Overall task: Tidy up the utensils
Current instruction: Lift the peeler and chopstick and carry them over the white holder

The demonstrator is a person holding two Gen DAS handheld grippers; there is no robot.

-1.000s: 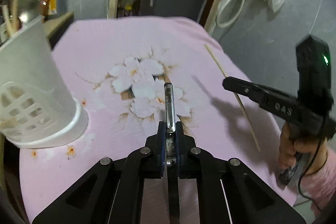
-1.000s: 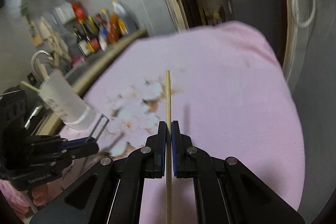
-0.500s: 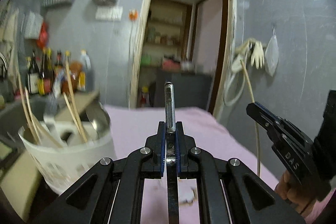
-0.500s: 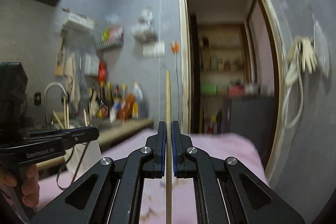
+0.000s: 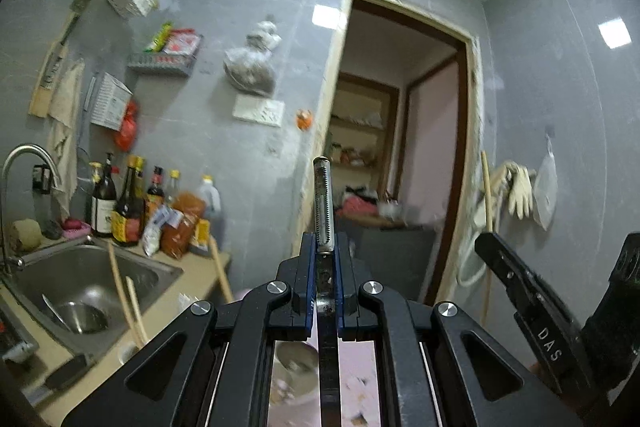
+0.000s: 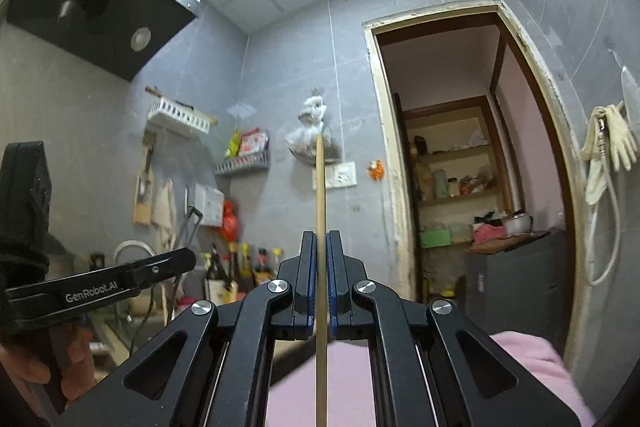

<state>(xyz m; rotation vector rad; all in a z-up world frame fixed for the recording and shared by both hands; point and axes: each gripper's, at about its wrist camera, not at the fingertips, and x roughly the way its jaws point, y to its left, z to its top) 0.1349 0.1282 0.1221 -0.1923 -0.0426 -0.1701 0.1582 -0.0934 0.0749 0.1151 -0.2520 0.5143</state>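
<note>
— Grippers? Left gripper (image 5: 323, 259) clamped on metal utensil (image 5: 322, 199); right gripper (image 6: 319, 267) pinching wooden chopstick (image 6: 319, 211), both raised, pointing at the wall.

— Advice: probably tip each downward, centre over the holder, hidden here, then release one at a time.

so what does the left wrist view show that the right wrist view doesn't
Only the left wrist view shows the steel sink and the metal utensil clamped in the left gripper. Only the right wrist view shows the black range hood and the chopstick clamped in the right gripper. Both show the doorway, the hanging gloves and the sauce bottles.
</note>
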